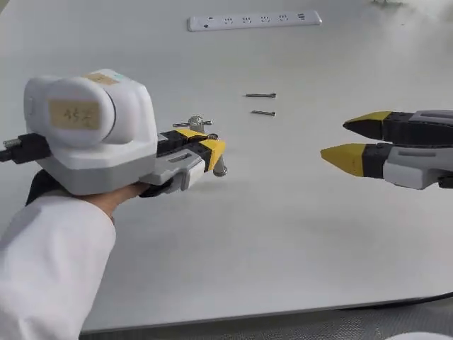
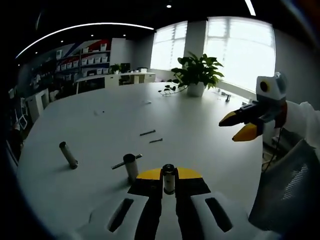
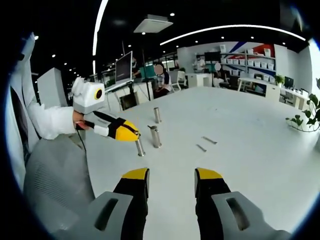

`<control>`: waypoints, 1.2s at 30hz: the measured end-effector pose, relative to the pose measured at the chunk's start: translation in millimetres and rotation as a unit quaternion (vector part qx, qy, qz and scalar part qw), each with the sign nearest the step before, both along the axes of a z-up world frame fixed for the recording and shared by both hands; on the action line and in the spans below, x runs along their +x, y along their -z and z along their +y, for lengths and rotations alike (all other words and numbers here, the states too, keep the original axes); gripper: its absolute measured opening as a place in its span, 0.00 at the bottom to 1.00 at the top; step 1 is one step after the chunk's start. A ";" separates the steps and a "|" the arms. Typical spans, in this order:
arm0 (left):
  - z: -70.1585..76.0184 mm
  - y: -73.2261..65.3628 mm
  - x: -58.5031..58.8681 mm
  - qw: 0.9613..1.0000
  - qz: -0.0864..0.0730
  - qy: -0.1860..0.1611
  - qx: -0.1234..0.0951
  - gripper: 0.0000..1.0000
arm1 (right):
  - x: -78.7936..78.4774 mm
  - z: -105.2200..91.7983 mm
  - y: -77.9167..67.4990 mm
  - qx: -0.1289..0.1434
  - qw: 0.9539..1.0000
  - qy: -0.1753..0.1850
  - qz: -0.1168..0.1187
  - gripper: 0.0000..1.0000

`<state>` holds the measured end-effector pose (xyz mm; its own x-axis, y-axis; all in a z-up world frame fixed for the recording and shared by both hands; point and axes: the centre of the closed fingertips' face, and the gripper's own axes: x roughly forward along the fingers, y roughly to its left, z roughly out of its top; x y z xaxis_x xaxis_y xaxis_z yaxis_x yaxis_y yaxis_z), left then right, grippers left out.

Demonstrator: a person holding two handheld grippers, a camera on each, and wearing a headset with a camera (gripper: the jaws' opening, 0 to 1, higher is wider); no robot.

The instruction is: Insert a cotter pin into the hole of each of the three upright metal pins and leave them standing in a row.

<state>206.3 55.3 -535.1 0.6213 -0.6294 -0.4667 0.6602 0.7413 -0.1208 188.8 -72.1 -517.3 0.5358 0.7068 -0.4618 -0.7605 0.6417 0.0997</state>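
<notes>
L gripper (image 1: 211, 151), in a white-sleeved hand, has its jaws pinched on the nearest metal pin (image 2: 169, 178), prob. to keep it upright and steady on the table (image 1: 283, 234) while a cotter pin goes thru its hole. R gripper (image 3: 171, 176) hovers w/ jaws apart and nothing between them, well apart from the two loose cotter pins (image 1: 260, 95) lying flat beyond the row, likely its next pick-up. The middle pin (image 2: 131, 166) already has a fitted cotter pin (image 2: 120, 163) across its top and the far pin (image 2: 68, 154) stands bare, so approx. one of three looks done.
</notes>
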 end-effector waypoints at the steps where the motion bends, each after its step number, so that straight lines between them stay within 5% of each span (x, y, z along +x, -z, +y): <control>1: -0.4 1.7 -0.3 1.000 0.000 0.000 0.002 0.06 | -0.4 0.6 0.2 0.000 1.000 0.000 0.000 0.32; 14: -5.6 19.9 -4.1 1.000 0.007 0.006 0.020 0.06 | -5.7 10.6 5.3 0.003 1.000 -0.014 0.009 0.30; 24: -6.6 24.6 -6.6 0.999 -0.008 0.005 0.039 0.07 | -7.7 15.1 4.8 0.016 1.000 -0.016 0.017 0.30; 34: -8.3 23.4 -12.0 0.999 -0.023 0.012 0.037 0.08 | -8.2 19.3 7.0 0.016 0.999 -0.020 0.020 0.30; 36: -9.1 17.9 -11.7 1.000 -0.020 0.000 0.003 0.08 | -8.5 20.5 9.4 0.013 0.999 -0.022 0.022 0.30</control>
<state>194.5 46.2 -553.0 0.6389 -0.6268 -0.4460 0.6646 0.7417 -0.0904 180.3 -51.6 -526.7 0.4836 0.7412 -0.4656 -0.7819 0.6049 0.1507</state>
